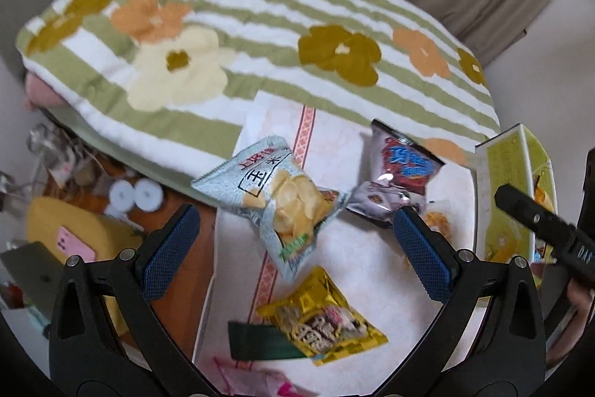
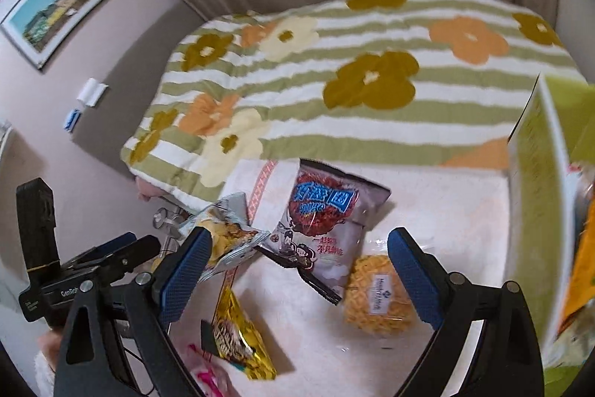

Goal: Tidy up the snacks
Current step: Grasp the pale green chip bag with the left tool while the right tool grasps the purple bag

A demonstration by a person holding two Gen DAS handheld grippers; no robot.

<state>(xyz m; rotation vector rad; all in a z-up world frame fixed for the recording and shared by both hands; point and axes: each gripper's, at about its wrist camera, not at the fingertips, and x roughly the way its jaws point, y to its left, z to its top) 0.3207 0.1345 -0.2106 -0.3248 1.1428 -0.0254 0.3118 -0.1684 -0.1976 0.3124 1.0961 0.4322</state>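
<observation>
Snacks: chip bag (image 1: 277,194), noodle packet (image 1: 323,319) loose on white cloth (image 1: 353,270); left gripper (image 1: 293,237) and right gripper (image 2: 299,268) spread, empty, poised for sorting into green box (image 1: 515,192) at right.

- The right gripper (image 2: 297,270) is held wide open over a white cloth (image 2: 446,211).
- A grey bag (image 2: 327,222) and a round noodle cake (image 2: 375,300) are seen between its fingers.
- A green box (image 2: 539,211) is stood at the right.
- The left gripper (image 2: 122,248) is seen at the left.
</observation>
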